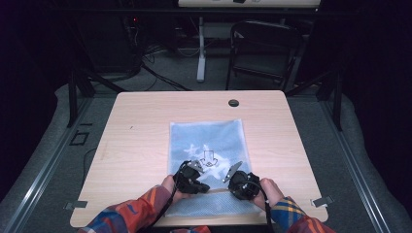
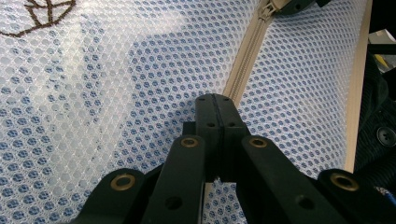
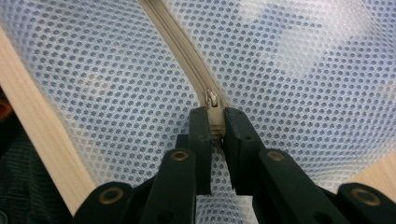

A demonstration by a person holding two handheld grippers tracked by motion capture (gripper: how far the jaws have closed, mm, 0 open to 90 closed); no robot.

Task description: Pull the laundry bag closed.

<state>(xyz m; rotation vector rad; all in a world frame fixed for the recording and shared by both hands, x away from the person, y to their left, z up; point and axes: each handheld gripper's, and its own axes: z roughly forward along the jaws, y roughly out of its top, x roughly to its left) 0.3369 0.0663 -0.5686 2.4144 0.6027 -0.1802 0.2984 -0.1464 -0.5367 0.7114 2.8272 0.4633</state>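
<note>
A pale blue mesh bag (image 1: 206,138) with a dark printed emblem lies flat on the wooden table (image 1: 141,126). A beige zipper (image 2: 243,70) (image 3: 177,37) runs across its near end. My left gripper (image 1: 206,188) (image 2: 214,99) is shut, its tips down on the mesh right at the zipper line; I cannot tell whether fabric is pinched. My right gripper (image 1: 232,190) (image 3: 215,114) is shut on the zipper pull (image 3: 212,100), which stands between its jaws. The two grippers sit close together, a hand in a plaid sleeve behind each.
The table's near edge (image 2: 357,93) (image 3: 42,130) lies just beyond the bag. A round cable hole (image 1: 233,103) sits at the far middle of the table. Behind the table stand a dark chair (image 1: 262,48) and a white desk leg (image 1: 200,48).
</note>
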